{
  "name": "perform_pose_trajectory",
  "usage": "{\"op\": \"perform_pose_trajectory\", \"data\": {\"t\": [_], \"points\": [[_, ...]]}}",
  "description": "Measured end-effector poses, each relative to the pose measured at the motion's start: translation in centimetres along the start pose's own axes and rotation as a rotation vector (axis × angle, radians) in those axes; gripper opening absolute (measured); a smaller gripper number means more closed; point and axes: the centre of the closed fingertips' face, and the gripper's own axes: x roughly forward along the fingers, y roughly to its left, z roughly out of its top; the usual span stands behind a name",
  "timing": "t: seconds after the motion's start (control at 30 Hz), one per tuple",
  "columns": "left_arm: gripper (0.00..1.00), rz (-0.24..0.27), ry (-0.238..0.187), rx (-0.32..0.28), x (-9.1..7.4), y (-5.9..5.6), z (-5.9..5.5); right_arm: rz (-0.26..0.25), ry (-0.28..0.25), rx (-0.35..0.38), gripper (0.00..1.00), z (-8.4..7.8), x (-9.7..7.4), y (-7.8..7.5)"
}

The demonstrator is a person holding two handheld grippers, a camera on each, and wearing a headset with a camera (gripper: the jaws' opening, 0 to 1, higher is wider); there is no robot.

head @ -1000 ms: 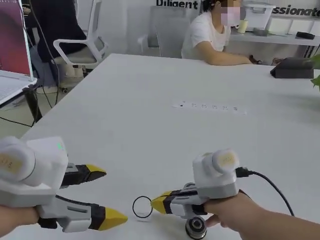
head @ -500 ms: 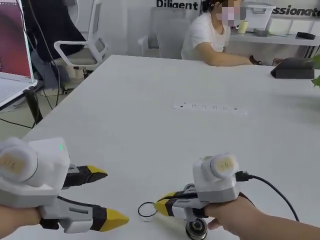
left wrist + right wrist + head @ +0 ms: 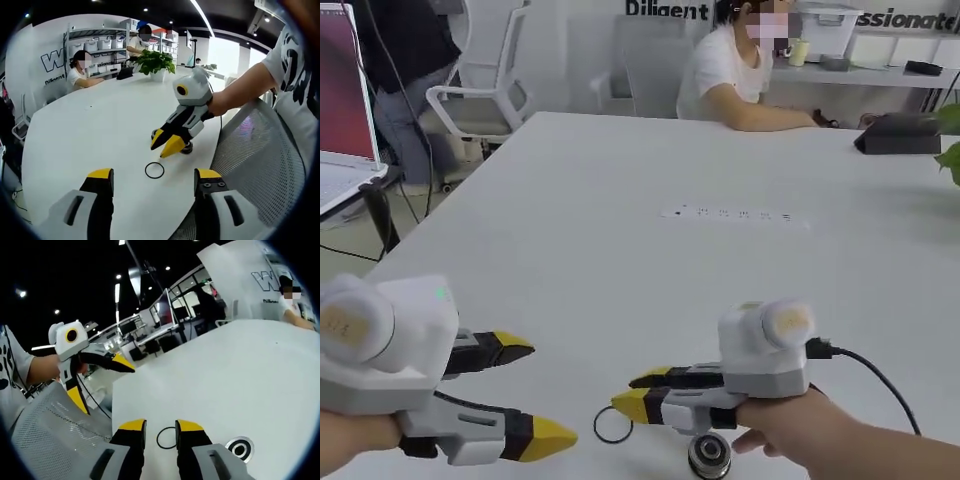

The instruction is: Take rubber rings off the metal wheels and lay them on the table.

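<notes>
Head view: above, facing forward and down over the table (image 3: 620, 200).
Left gripper view: low and near the tabletop, facing the right gripper (image 3: 160, 149).
Right gripper view: low, facing the left gripper (image 3: 109, 390).
Shared: the ring (image 3: 612, 426) — in all three.

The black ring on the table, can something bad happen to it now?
Maybe. The rubber ring lies flat near the edge of the table, right by the tips of the open right gripper; a small bump might slide it off. The metal wheel sits right beside that hand, so moving away could knock it. The open left gripper is close too and might brush the ring.
</notes>
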Motion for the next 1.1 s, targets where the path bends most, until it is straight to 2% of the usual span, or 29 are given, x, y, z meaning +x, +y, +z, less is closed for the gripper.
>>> {"op": "perform_pose_trajectory", "data": {"t": [0.43,0.77,0.97,1.1], "points": [[0.62,-0.024,0.002,0.023,1.1,-0.6,1.1,0.017,-0.057,-0.004,0.23,1.0,-3.4,0.2],[0.62,-0.052,-0.011,0.043,2.1,-1.0,2.1,-0.005,-0.097,-0.009,0.24,1.3,-6.3,-1.0],[0.6,-0.068,-0.032,0.051,2.9,-1.2,3.0,-0.034,-0.108,-0.012,0.24,0.9,-7.6,-2.0],[0.59,-0.082,-0.022,0.061,3.8,-1.2,2.9,-0.041,-0.109,-0.008,0.25,0.4,-8.3,-2.3]]}}
